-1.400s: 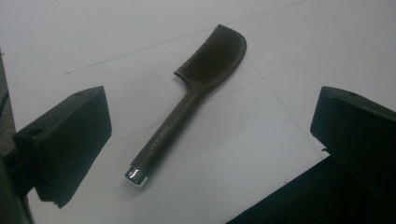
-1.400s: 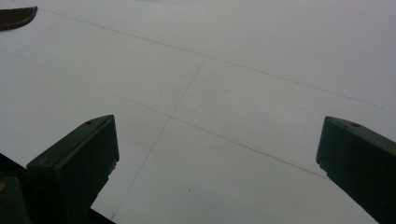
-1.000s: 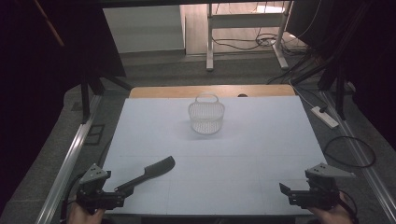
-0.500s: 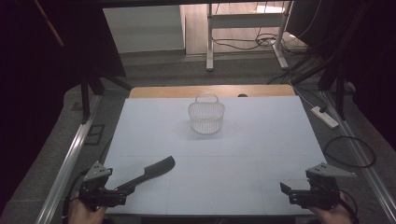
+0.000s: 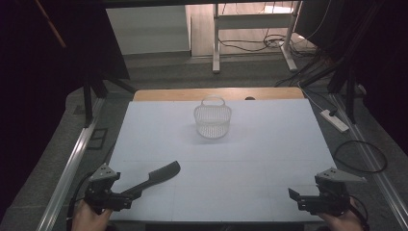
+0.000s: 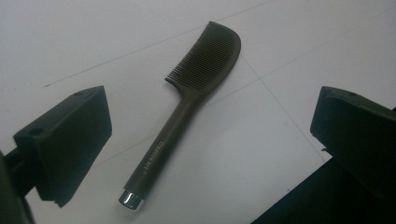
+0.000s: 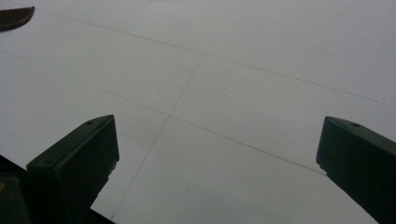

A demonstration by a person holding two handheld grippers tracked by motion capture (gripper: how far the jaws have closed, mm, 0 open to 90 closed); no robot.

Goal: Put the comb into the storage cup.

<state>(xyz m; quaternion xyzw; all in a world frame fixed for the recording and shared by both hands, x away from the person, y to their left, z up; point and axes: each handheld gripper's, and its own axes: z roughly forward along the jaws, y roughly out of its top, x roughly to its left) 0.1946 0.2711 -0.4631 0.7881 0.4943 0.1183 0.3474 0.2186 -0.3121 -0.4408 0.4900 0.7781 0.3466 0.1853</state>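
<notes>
High view, left gripper [image 5: 126, 199]: it is sitting at the worktop's [image 5: 269, 144] near left corner, a hand [image 5: 89, 217] holding it from below; its tip is lying right at the comb's handle end.
High view, comb [image 5: 155, 178]: it is lying flat near the left part of the near edge, toothed head pointing toward the middle of the worktop.
High view, right gripper [image 5: 294, 196]: it is resting at the near right corner, held by the other hand [image 5: 344, 222], well apart from the comb.
High view, basket [image 5: 212, 119]: it is standing upright near the far edge, about midway along it, handle raised.
Left gripper view, left gripper [image 6: 210, 140]: jaws are standing wide apart and holding nothing; the comb [image 6: 187, 112] is lying on the worktop [image 6: 93, 42] between them, touching neither, its silver cap nearest the camera and its teeth facing the left jaw's side.
Right gripper view, right gripper [image 7: 217, 154]: jaws are gaping wide with nothing between them, over bare worktop [image 7: 261, 70] crossed by thin lines.
Right gripper view, comb [image 7: 15, 17]: its toothed head is peeking in at the top left corner.
</notes>
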